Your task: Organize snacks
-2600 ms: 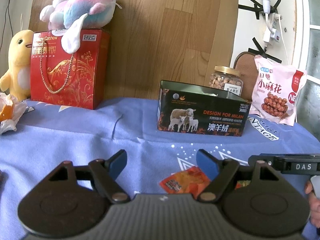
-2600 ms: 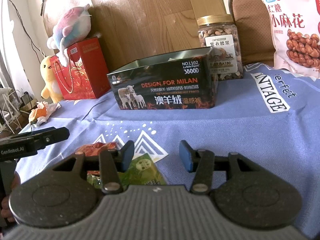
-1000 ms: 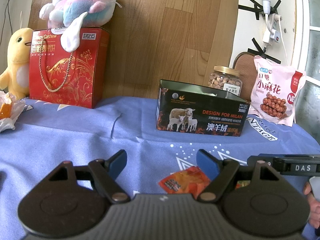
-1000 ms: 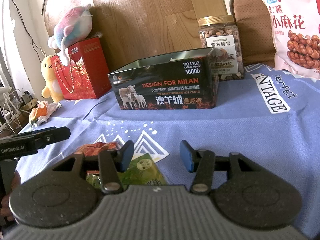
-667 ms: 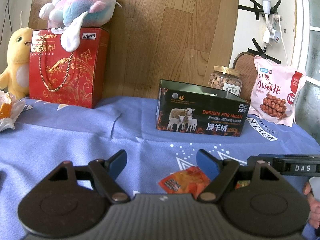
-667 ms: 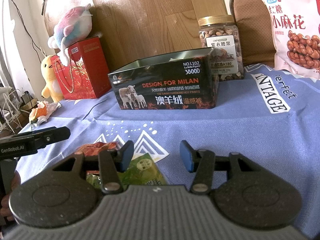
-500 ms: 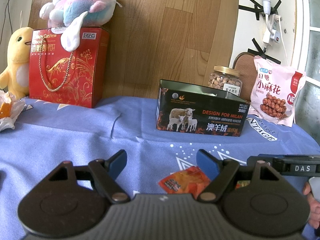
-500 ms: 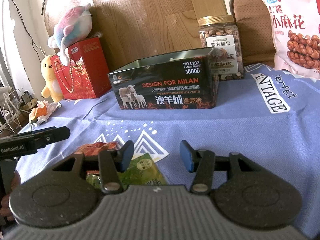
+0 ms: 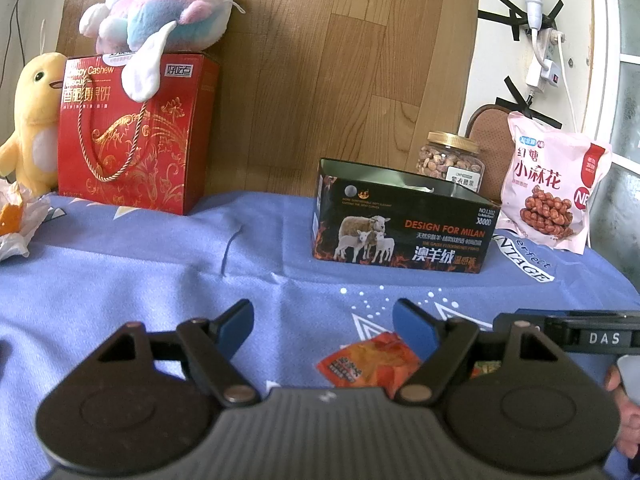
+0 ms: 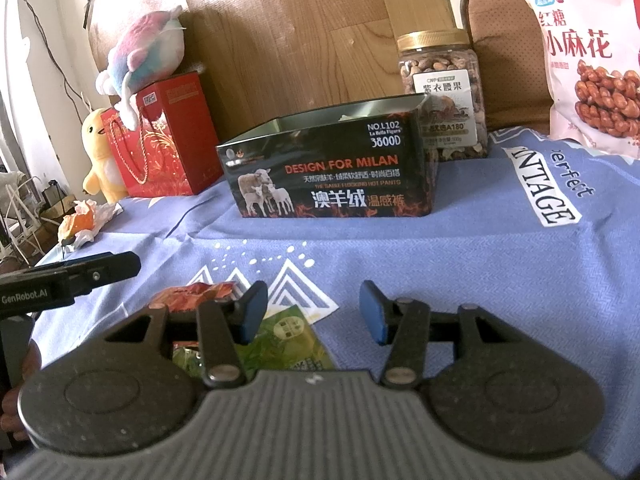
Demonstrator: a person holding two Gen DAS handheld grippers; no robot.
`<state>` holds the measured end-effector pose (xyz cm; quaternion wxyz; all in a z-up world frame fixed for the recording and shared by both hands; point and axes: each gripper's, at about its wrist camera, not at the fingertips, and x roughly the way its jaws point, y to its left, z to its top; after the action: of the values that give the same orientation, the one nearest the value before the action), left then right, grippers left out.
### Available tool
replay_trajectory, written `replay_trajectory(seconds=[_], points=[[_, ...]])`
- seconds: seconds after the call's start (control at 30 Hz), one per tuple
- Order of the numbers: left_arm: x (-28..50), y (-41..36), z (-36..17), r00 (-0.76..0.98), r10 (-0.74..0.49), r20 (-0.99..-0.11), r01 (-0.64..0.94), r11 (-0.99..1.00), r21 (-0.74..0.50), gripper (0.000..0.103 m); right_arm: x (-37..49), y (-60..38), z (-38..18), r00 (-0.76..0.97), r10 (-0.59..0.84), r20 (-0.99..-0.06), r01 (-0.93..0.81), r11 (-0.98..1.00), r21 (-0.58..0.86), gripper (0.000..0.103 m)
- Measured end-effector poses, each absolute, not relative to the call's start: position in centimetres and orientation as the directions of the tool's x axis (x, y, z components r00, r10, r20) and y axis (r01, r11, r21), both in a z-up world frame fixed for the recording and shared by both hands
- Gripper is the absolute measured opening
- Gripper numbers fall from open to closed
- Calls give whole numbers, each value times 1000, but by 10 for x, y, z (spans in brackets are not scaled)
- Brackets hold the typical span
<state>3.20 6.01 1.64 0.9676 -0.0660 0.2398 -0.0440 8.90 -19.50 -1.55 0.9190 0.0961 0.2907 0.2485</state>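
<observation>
Both my grippers hover low over the table, blue cloth. Left gripper: jaws spread, nothing between the pads; orange snack packet lies flat on the cloth just under its right finger. Right gripper: jaws parted, empty; green snack packet lies under its left finger, beside the orange one. Open black tin box stands farther back, well apart from both packets. Nut jar just behind the box.

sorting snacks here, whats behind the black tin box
A gold-lidded jar of nuts stands behind the black tin, toward its right end. The tin hides the jar's lower left corner.
</observation>
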Motion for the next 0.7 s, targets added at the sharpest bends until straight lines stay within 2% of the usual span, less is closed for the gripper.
replay_trajectory(seconds=[0.7], points=[[33, 61, 16, 880, -124, -459, 59, 986, -154, 79, 89, -194, -15, 706, 513, -489, -403, 858, 319, 54]])
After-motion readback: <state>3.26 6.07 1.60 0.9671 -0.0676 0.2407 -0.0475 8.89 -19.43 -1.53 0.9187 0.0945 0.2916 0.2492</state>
